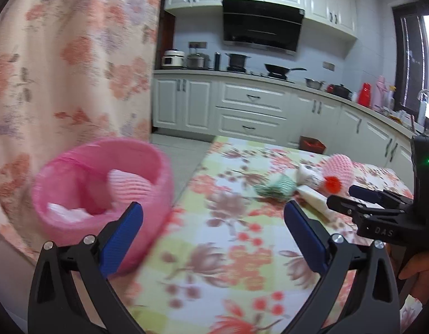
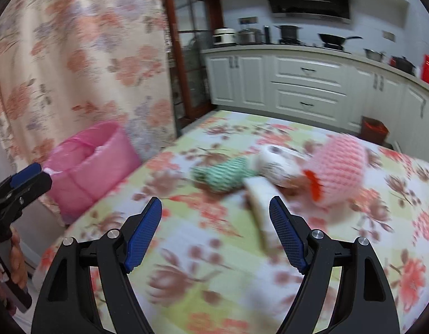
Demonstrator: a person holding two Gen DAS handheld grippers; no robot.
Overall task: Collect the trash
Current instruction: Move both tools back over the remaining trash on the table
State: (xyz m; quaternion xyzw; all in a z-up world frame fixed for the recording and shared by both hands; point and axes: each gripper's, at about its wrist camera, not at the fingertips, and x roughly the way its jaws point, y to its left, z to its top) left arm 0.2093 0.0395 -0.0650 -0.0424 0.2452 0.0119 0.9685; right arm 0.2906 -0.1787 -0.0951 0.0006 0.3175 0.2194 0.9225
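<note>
A pink bin (image 1: 103,189) stands off the table's left edge; it holds a pink foam net (image 1: 129,185) and white paper (image 1: 66,213). It also shows in the right wrist view (image 2: 92,164). On the floral table lie a green foam net (image 2: 225,175), a white foam strip (image 2: 263,211), a crumpled white wrapper (image 2: 278,167), a pink foam net (image 2: 342,172) and a red scrap (image 2: 314,188). My left gripper (image 1: 214,222) is open and empty beside the bin. My right gripper (image 2: 215,217) is open and empty, just short of the white strip.
The floral tablecloth (image 1: 228,264) covers the table. A floral curtain (image 1: 75,69) hangs behind the bin. White kitchen cabinets (image 1: 250,111) and a counter with pots run along the back. A dark red bin (image 1: 311,144) stands on the floor beyond the table.
</note>
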